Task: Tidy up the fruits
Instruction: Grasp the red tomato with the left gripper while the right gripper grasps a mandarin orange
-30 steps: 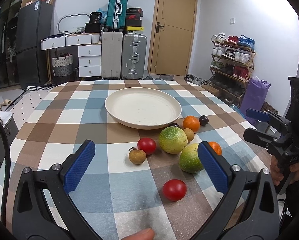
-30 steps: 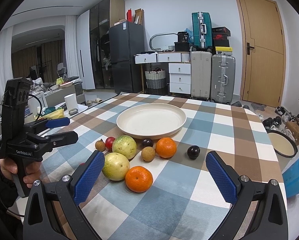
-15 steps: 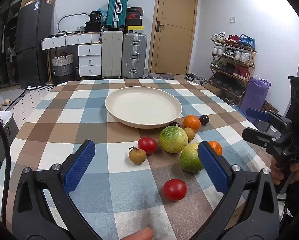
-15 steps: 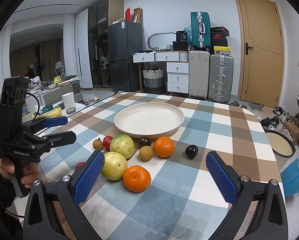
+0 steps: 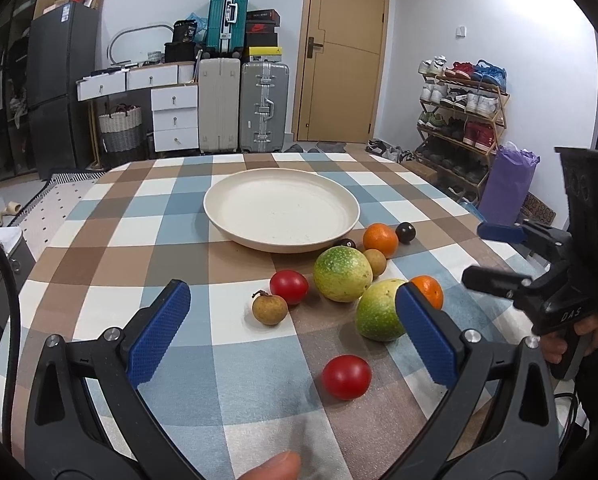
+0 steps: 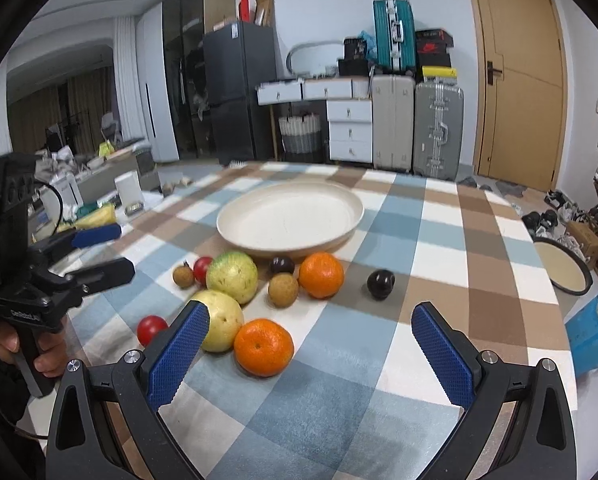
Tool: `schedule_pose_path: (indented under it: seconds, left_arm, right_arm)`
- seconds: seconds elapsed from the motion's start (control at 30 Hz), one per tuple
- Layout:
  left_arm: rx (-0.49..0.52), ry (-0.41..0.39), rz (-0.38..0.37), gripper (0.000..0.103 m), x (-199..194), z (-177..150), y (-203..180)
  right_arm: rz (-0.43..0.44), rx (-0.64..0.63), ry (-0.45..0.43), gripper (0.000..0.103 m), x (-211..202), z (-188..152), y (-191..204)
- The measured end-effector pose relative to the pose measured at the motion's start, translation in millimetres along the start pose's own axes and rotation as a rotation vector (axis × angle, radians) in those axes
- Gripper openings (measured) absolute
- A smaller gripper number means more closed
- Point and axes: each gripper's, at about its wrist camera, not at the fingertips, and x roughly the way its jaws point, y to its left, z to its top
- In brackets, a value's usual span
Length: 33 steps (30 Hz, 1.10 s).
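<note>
An empty cream plate (image 5: 281,208) (image 6: 291,216) sits mid-table on the checked cloth. In front of it lie loose fruits: two green-yellow round fruits (image 5: 342,274) (image 5: 379,315), two oranges (image 6: 263,346) (image 6: 321,274), two red tomatoes (image 5: 346,376) (image 5: 289,286), two brown longans (image 5: 269,309) (image 6: 283,289) and two dark plums (image 6: 380,278) (image 6: 281,265). My left gripper (image 5: 295,332) is open and empty, above the near tomato. My right gripper (image 6: 311,344) is open and empty, just behind the near orange. Each gripper shows in the other's view (image 5: 499,256) (image 6: 99,252).
Table edges lie close on the left (image 5: 3,304) and right (image 6: 555,320). A round tray (image 6: 565,266) and a blue bag (image 6: 597,332) lie on the floor to the right. Suitcases (image 5: 263,106), drawers and a shoe rack (image 5: 459,120) stand behind.
My right gripper has moved forward and lower toward the fruits, so the near orange looks larger. My left gripper has hardly moved. No fruit has shifted.
</note>
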Motion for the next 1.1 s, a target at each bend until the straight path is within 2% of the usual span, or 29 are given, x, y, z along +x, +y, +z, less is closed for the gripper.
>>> schedule_pose_path:
  seconds: [0.17,0.23,0.37,0.6,0.77,0.87,0.93,1.03,1.1]
  left_arm:
    - [0.0,0.058,-0.019,0.102,8.4,-0.1,-2.1]
    - [0.012,0.081,-0.023,0.102,11.6,-1.0,-4.8]
    - [0.059,0.154,-0.026,0.102,19.9,-6.2,-12.0]
    - [0.08,0.266,-0.045,0.102,34.5,-18.1,-14.6]
    - [0.099,0.306,-0.046,0.101,40.5,-23.0,-16.3]
    - [0.103,0.321,-0.07,0.094,42.5,-23.5,-16.5]
    - [0.108,0.339,-0.081,0.084,45.8,-24.7,-17.7]
    - [0.114,0.355,-0.119,0.082,47.2,-25.2,-20.2]
    - [0.114,0.353,-0.135,0.076,47.0,-25.1,-20.9]
  right_arm:
    - [0.015,-0.021,0.107,0.103,16.3,-3.4,3.7]
    - [0.051,-0.007,0.156,0.103,22.5,-4.8,3.8]
    - [0.063,-0.006,0.207,0.101,33.2,-7.7,4.6]
    - [0.072,-0.048,0.259,0.084,45.9,-8.5,12.1]
    - [0.067,-0.082,0.277,0.078,52.2,-8.6,18.9]
    - [0.061,-0.106,0.286,0.072,55.1,-9.1,23.8]
    - [0.061,-0.109,0.289,0.066,56.7,-9.1,24.4]
    - [0.063,-0.106,0.286,0.06,55.4,-8.7,24.7]
    - [0.074,-0.098,0.285,0.054,54.3,-8.5,23.9]
